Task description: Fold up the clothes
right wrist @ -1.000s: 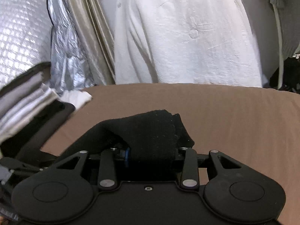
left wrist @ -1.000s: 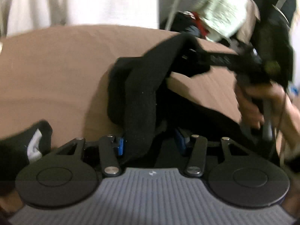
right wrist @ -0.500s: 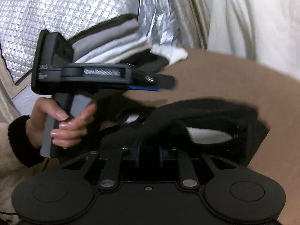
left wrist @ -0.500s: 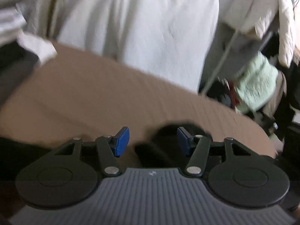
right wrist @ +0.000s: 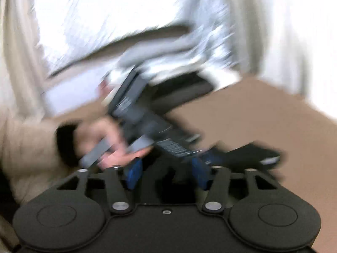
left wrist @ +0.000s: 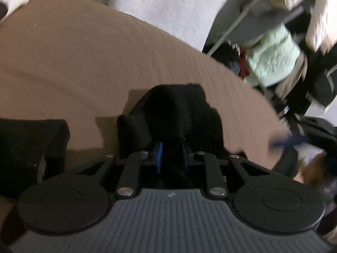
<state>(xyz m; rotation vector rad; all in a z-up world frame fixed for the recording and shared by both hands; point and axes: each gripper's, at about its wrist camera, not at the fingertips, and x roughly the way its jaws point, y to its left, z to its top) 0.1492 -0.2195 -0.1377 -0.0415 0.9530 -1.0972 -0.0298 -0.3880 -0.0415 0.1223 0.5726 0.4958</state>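
Left gripper (left wrist: 171, 155) narrow, 2 blue pads pinching black garment (left wrist: 177, 113); cloth bunched directly ahead of fingers, lying on brown surface (left wrist: 84, 59). Second black cloth piece (left wrist: 31, 139) at left, apart from first. Right gripper (right wrist: 166, 174) wide, nothing between blue pads (right wrist: 133, 174). Right view heavily blurred: person's hand (right wrist: 99, 141) holding left gripper ahead; dark cloth (right wrist: 252, 154) on brown surface, right of fingers.

Bunched garment (left wrist: 174, 113) on the bed (left wrist: 84, 59) — second garment (left wrist: 27, 147) to its left, clothes rack (left wrist: 273, 48) behind right.
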